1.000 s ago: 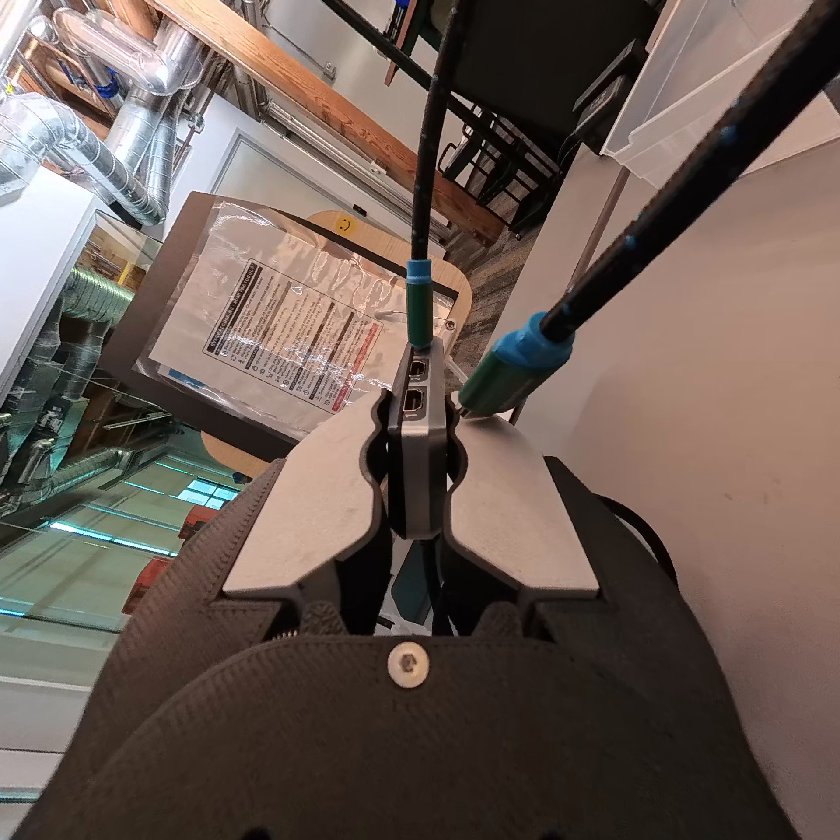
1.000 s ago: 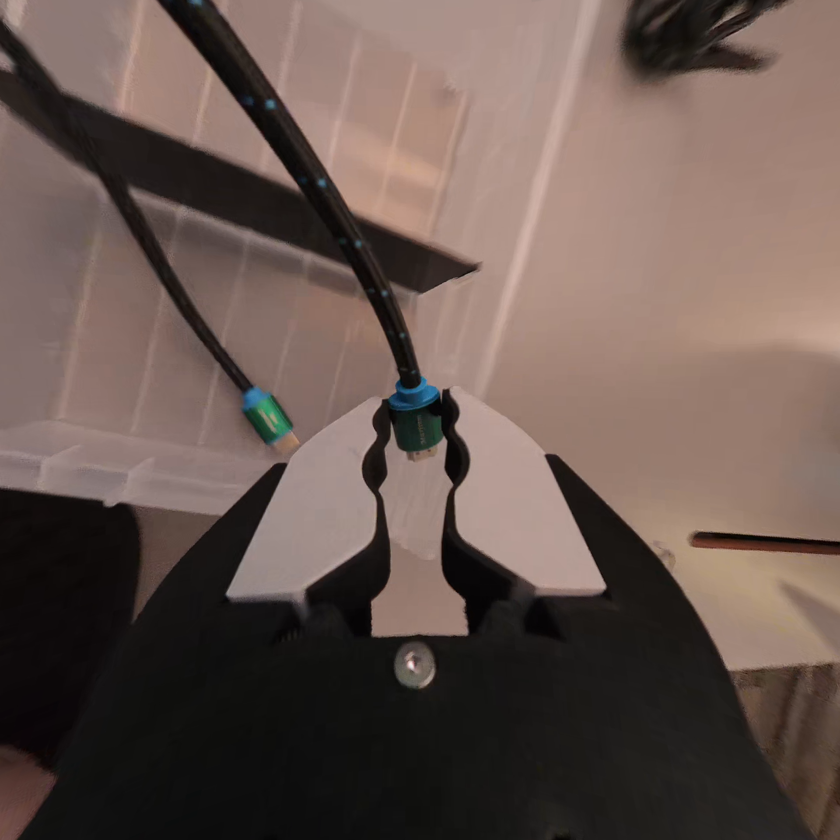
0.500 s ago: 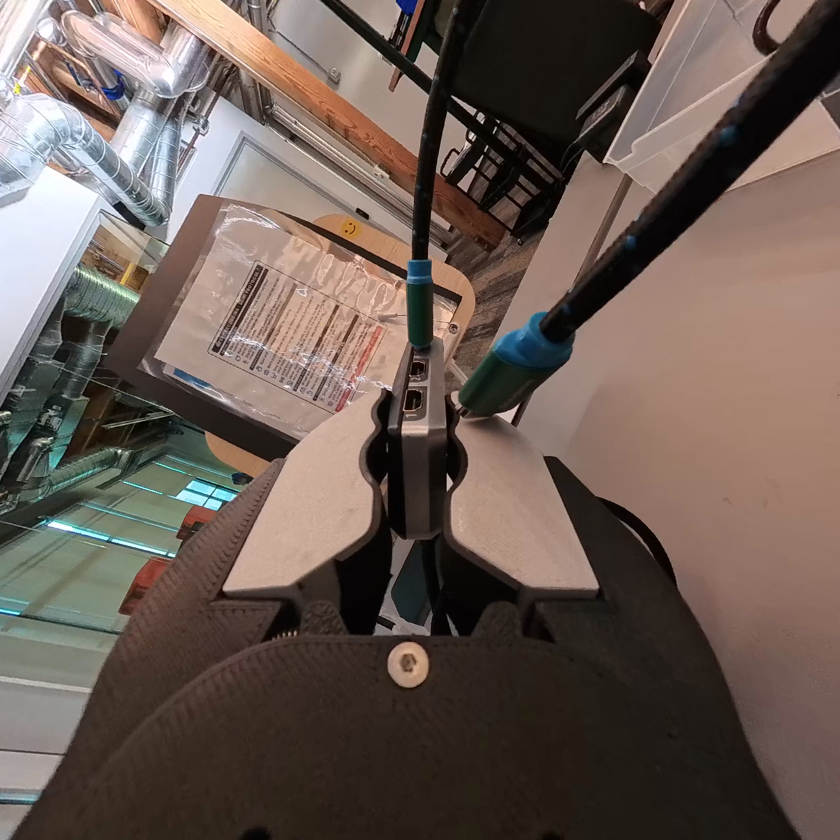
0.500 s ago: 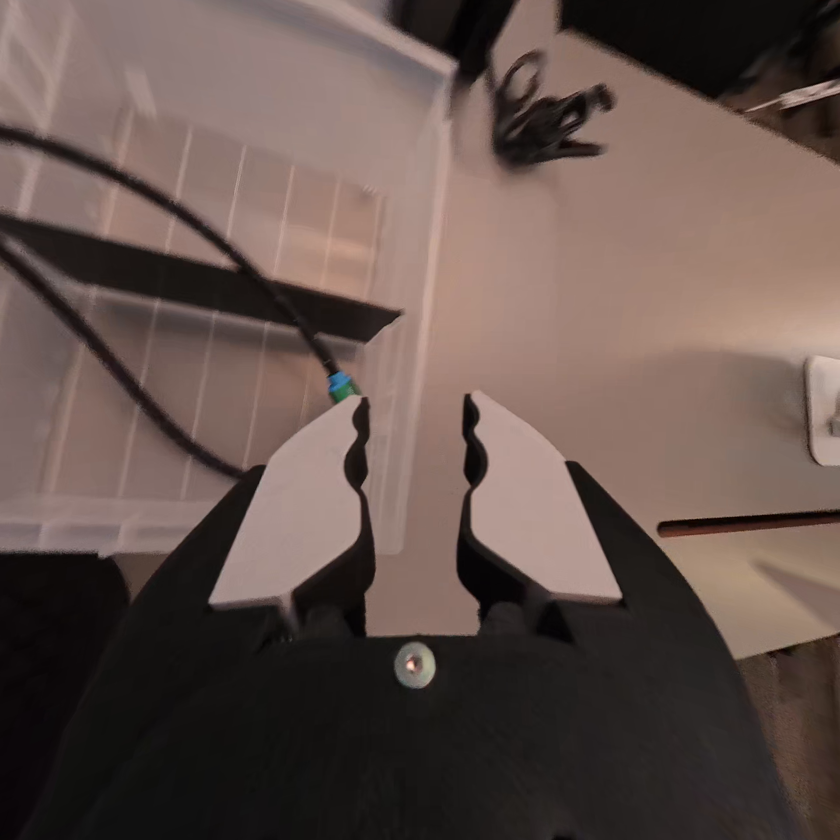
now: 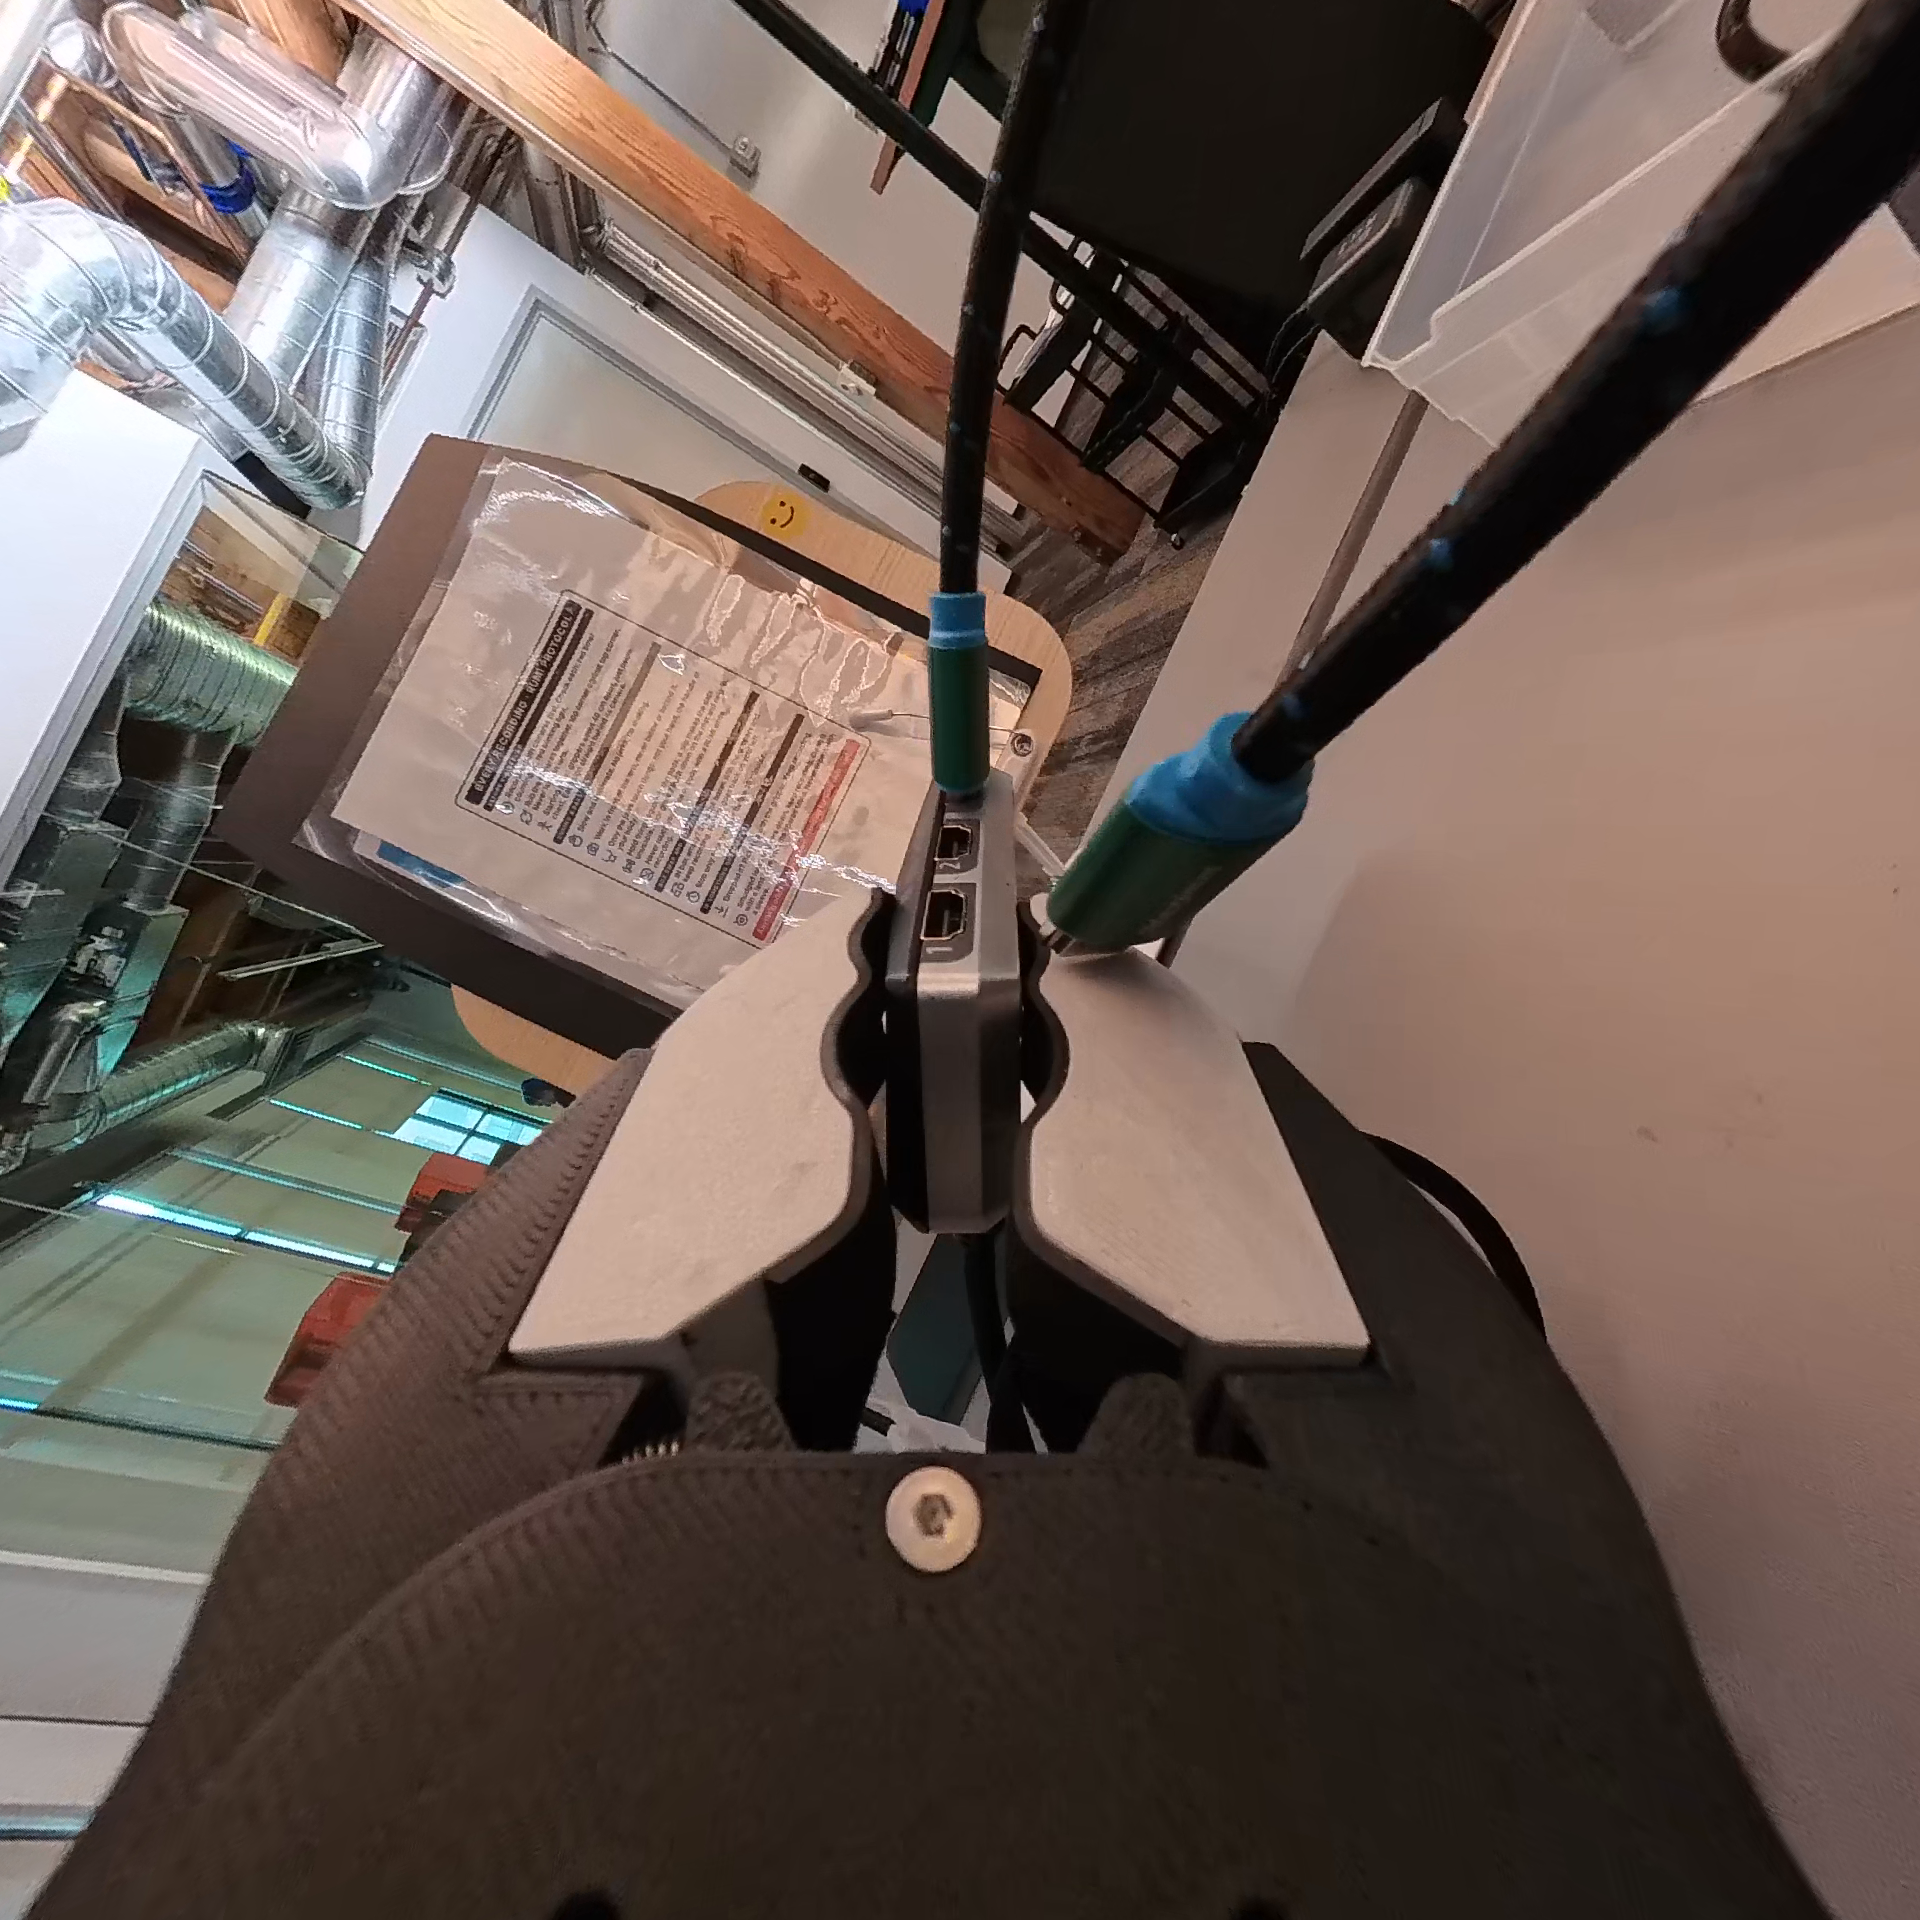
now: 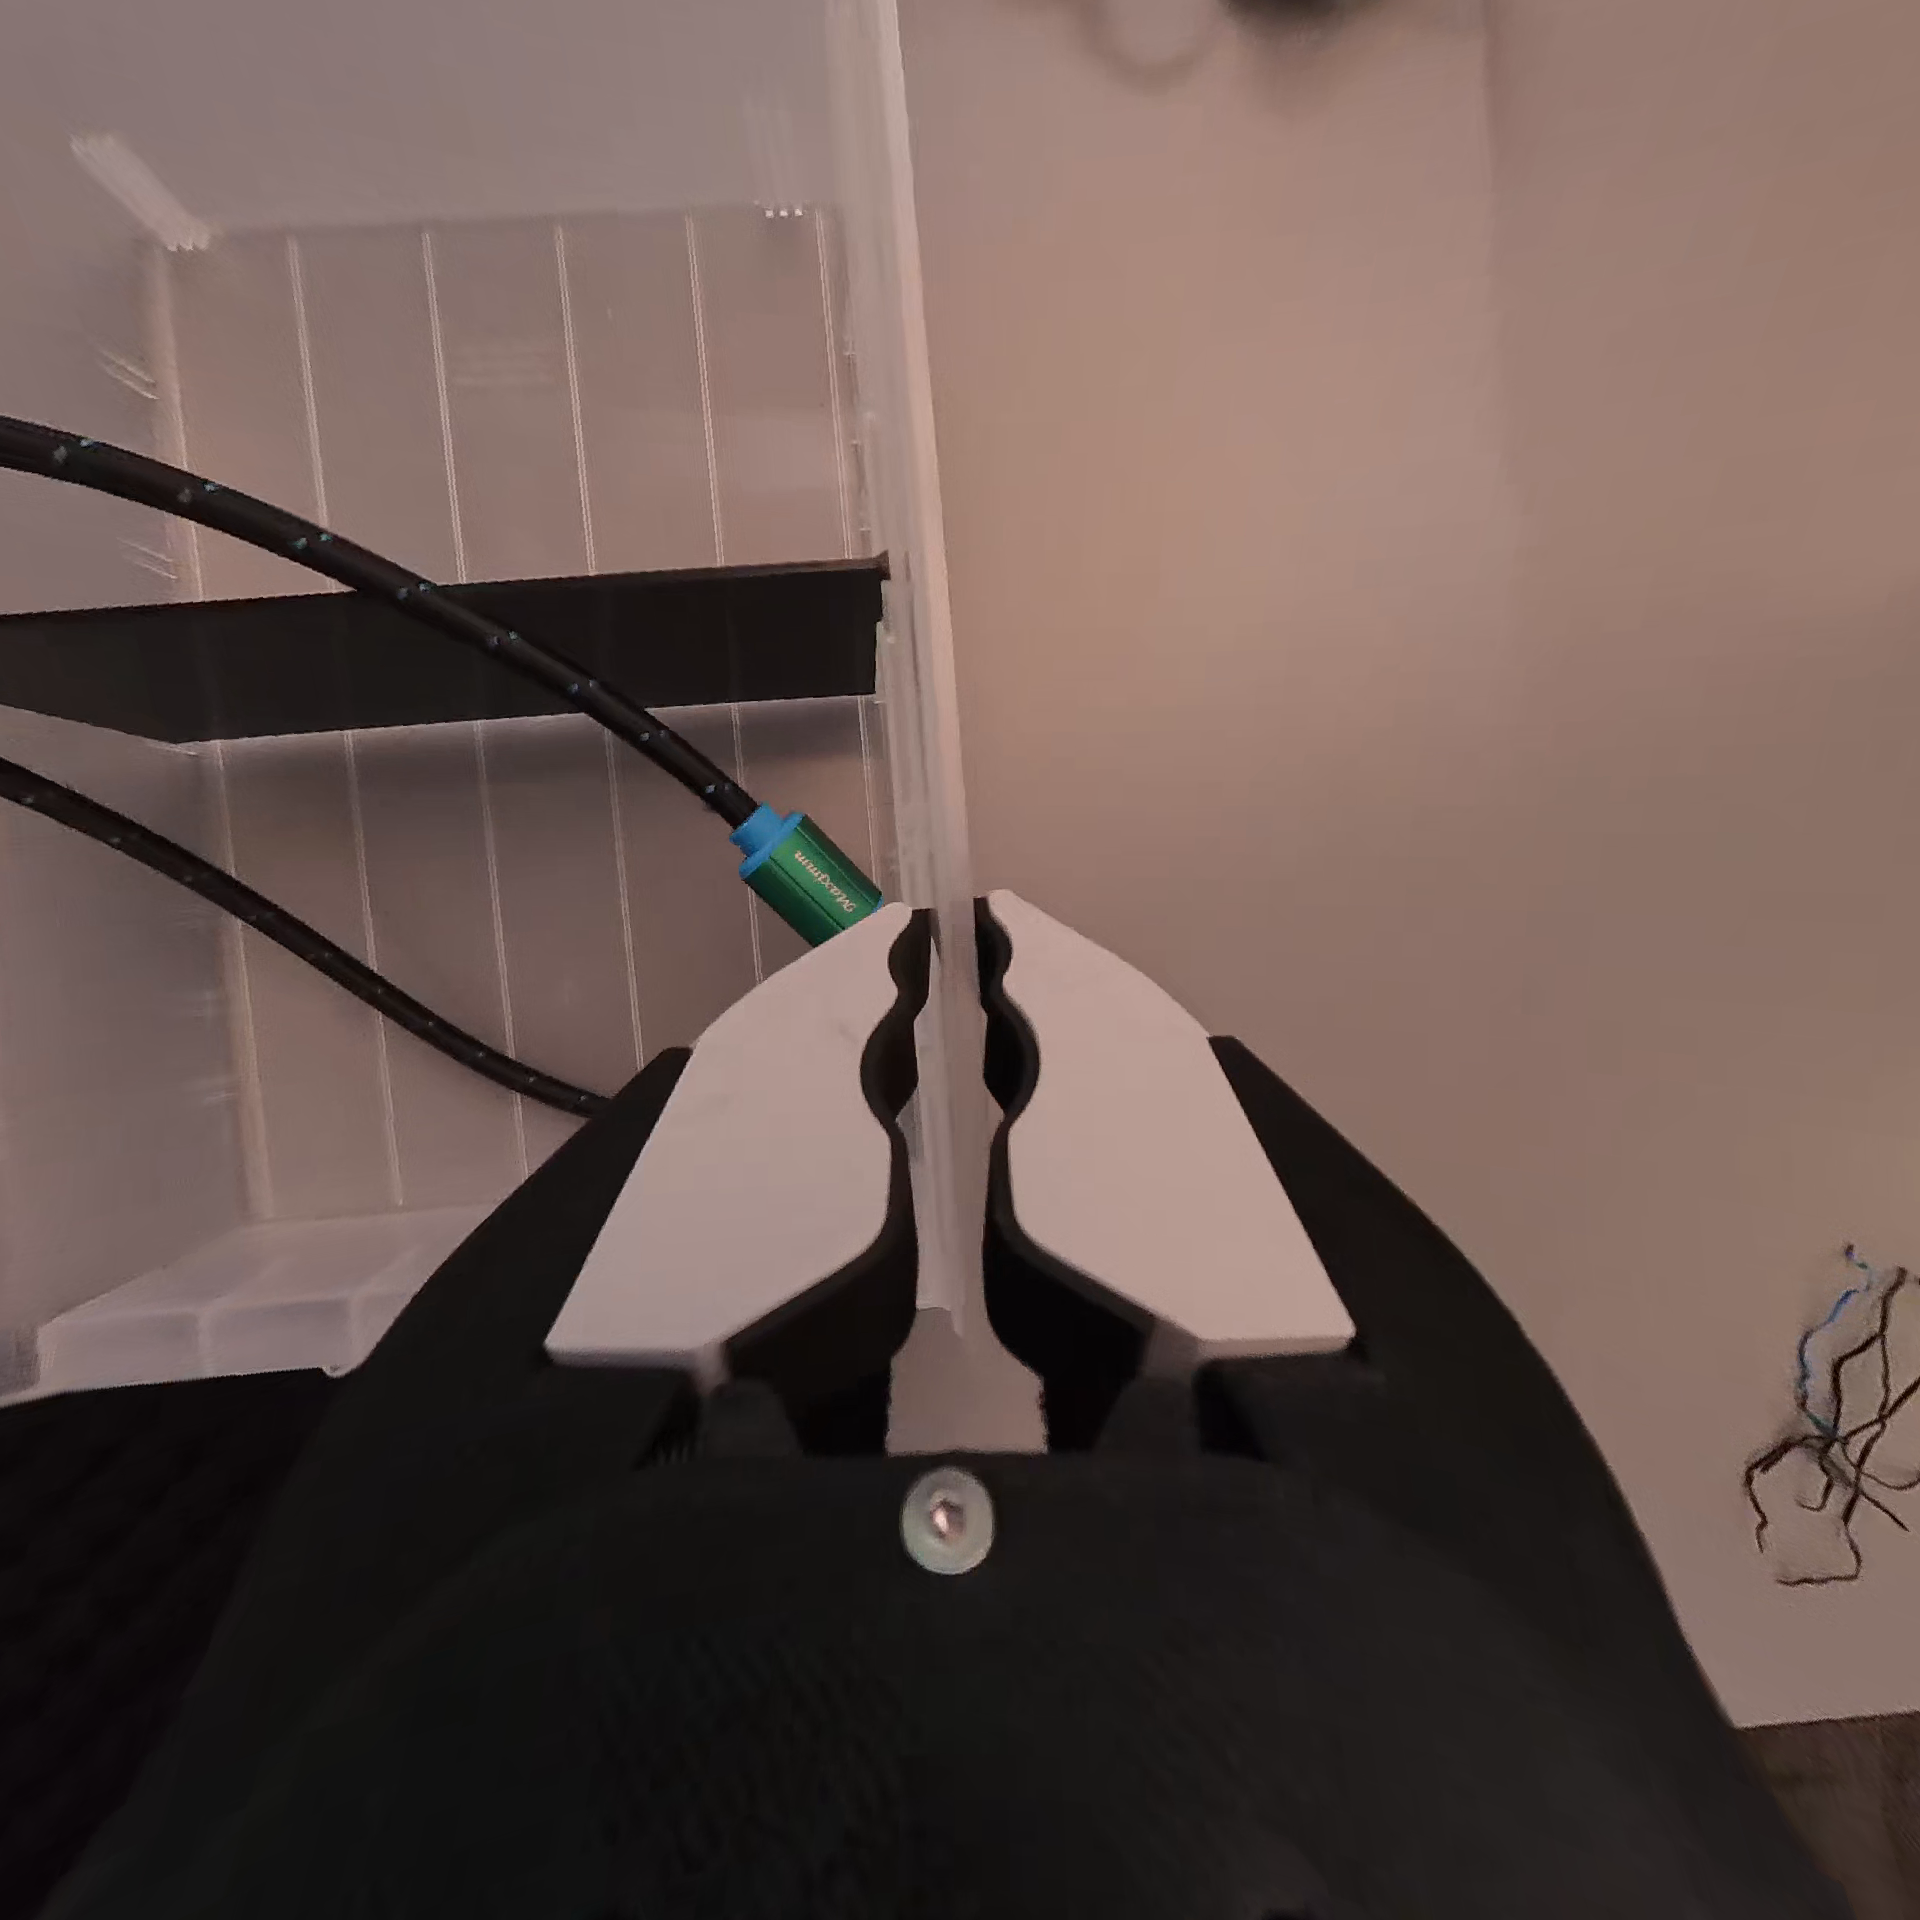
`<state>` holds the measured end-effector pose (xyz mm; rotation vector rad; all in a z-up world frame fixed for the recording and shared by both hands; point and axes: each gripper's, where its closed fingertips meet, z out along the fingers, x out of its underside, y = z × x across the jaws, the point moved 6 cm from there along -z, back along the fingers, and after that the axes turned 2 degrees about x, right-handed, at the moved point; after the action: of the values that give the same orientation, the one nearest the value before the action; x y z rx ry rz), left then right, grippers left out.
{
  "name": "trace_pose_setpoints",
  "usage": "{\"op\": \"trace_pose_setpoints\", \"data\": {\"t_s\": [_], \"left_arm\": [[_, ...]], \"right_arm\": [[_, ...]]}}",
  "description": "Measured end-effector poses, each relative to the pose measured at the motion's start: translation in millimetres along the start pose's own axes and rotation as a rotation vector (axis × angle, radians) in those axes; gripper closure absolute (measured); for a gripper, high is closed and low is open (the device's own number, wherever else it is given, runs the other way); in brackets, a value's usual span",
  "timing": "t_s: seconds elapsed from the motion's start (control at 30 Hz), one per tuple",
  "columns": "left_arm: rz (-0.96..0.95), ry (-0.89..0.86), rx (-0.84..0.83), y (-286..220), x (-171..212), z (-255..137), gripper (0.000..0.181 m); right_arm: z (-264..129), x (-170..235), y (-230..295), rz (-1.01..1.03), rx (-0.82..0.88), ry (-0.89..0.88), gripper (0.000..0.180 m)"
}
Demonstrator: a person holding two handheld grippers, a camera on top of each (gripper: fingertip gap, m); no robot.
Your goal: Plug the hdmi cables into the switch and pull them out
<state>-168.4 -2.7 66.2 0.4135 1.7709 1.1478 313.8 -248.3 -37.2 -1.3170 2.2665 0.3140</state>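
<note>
My left gripper [image 5: 954, 914] is shut on the grey HDMI switch [image 5: 961, 1049] and holds it edge-on, ports facing up. One black braided cable's green plug [image 5: 956, 707] sits in the far port. Two nearer ports [image 5: 951, 914] are empty. A second green plug [image 5: 1153, 862] hangs loose beside my right finger [image 5: 1164, 1143], outside the switch. My right gripper [image 6: 951, 920] holds nothing of the cables. Its jaws are nearly together, with the clear bin's wall [image 6: 899, 520] showing in the narrow gap. A green plug [image 6: 810, 883] lies in the bin beside its left fingertip.
The clear bin also shows at the upper right of the left wrist view [image 5: 1558, 208]. A second cable [image 6: 312, 935] runs through the bin. The white table [image 6: 1455, 623] spreads to the right, with a tangle of thin wires [image 6: 1839, 1455]. A dark board with a laminated sheet [image 5: 623, 748] stands behind the switch.
My right gripper let go of the green plug, which dropped into the bin. It then swung over the bin's wall and closed its jaws. The left gripper and switch stayed put.
</note>
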Motion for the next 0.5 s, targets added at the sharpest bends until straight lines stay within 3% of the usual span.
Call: {"op": "trace_pose_setpoints", "data": {"t_s": [0.13,0.2,0.3,0.33,0.4,0.5], "left_arm": [[0.005,0.001,0.003,-2,-1,1,0.16],[0.007,0.001,0.004,-2,-1,1,0.161],[0.008,-0.003,0.002,-1,-3,0,0.16],[0.008,-0.004,0.003,-1,-3,0,0.161],[0.009,-0.005,0.005,-2,-3,-1,0.16],[0.008,-0.006,0.006,-1,-4,-2,0.16]], "right_arm": [[-14,-10,-7,-0.013,0.128,-0.068,0.147],[-35,-27,6,-0.099,0.115,-0.217,0.156],[-59,-29,84,-0.457,-0.325,-0.372,0.157],[-57,-25,100,-0.561,-0.354,-0.354,0.155],[-42,-27,110,-0.698,-0.229,-0.295,0.145],[-26,-42,120,-0.731,-0.169,-0.307,0.142]]}}
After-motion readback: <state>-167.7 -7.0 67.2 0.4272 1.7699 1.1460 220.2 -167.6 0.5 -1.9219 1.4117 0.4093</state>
